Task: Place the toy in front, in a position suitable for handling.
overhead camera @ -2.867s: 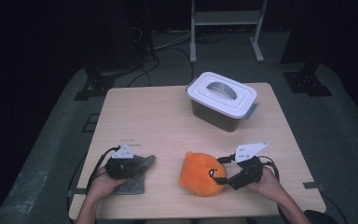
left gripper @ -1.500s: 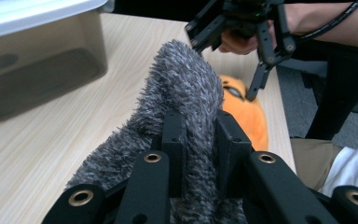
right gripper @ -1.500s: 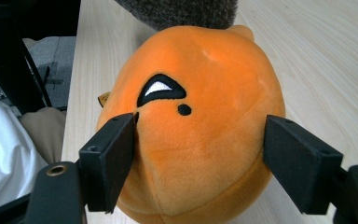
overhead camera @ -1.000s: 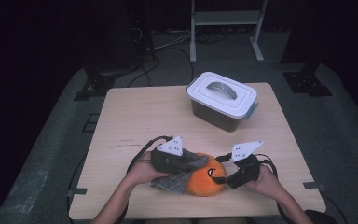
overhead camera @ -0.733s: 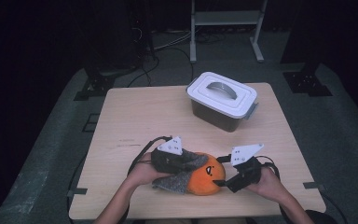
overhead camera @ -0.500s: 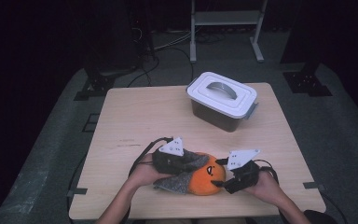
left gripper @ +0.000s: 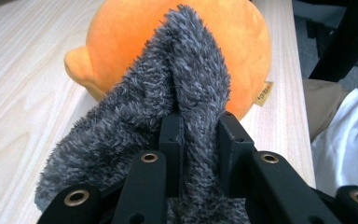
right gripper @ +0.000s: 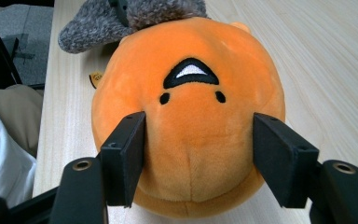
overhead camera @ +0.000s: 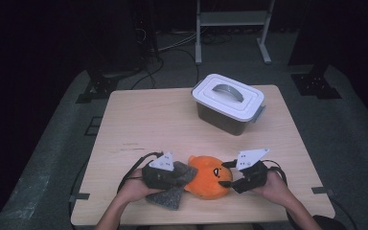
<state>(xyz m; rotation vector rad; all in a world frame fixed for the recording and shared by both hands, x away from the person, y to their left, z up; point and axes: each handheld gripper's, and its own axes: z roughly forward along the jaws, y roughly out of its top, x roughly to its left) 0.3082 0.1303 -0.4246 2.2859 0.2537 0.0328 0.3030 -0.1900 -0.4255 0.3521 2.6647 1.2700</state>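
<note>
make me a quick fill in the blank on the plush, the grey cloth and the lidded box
1. The left gripper is shut on the grey ____.
2. The orange plush sits between the jaws of the ____ gripper.
3. The container at the far side of the table has a ____ lid.
4. The grey cloth touches the ____ plush.

Missing words: cloth; right; white; orange

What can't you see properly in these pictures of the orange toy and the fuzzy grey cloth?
- Inside of the box: hidden in the high view by its white lid.
- Orange toy's face: hidden in the left gripper view by the grey cloth.
- Far end of the cloth: cut off by the top edge in the right gripper view.
- Label on the toy: too small to read.
- Toy's underside: hidden against the table.
</note>
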